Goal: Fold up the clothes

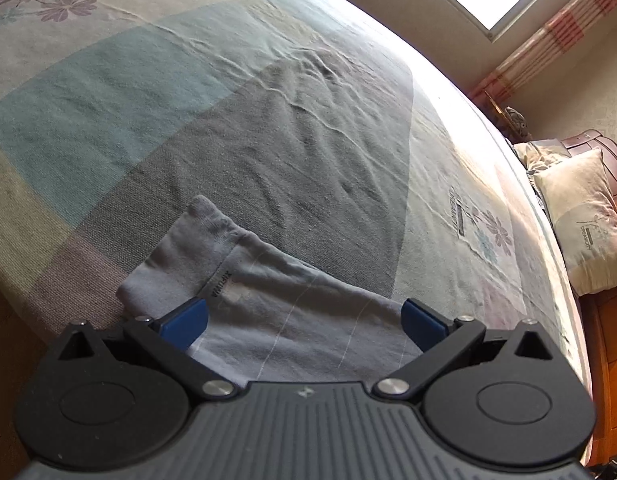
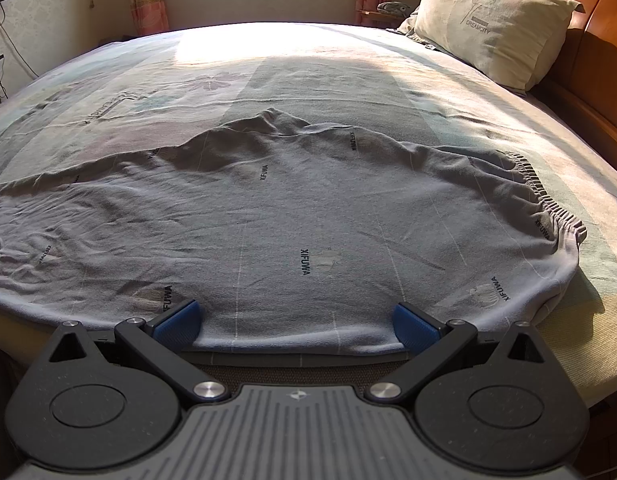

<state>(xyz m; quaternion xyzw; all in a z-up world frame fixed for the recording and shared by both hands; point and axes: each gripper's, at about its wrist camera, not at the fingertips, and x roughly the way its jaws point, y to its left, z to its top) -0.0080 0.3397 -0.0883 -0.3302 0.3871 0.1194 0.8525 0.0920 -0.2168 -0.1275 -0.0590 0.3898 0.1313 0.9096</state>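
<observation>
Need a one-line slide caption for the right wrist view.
Open right gripper at the near edge of grey pants spread flat on the bed, pillow behind.

Soft matt grey knit trousers with ribbed cuff and gathered elastic waistband, matt woven bedsheet, matt cloth pillow, glossy wooden headboard, textured blue pads, matt black plastic right gripper, shiny metal pivots.

"XIFUWA" repeats across the grey trousers; "DREAMCITY" marks the pillow.
</observation>
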